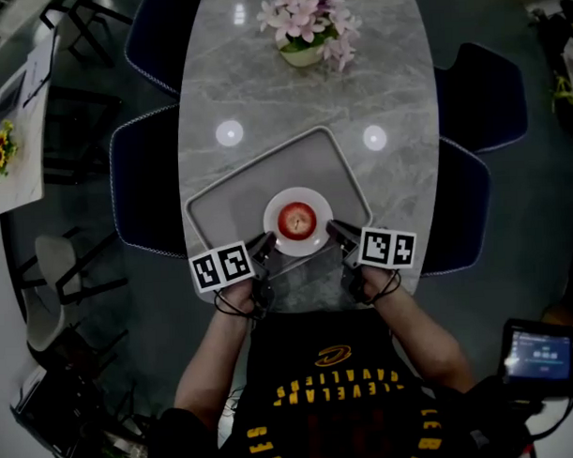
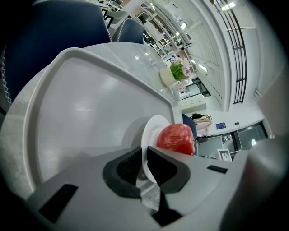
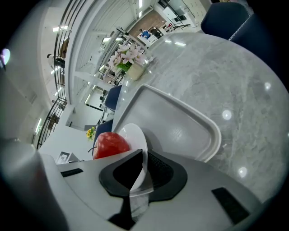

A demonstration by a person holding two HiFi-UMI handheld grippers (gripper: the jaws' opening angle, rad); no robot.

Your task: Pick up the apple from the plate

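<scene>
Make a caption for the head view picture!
The left gripper and right gripper each clamp the rim of the white plate, red apple on it, over a grey tray.

Head view steeply down; gripper views close, opposite sides; share plate (image 1: 299,247), apple (image 1: 296,218).

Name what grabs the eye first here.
A red apple sits on a white plate at the grey tray's near edge. The left claw and right claw each pinch the plate's rim from opposite sides. Pink flowers stand at the table's far end.
</scene>
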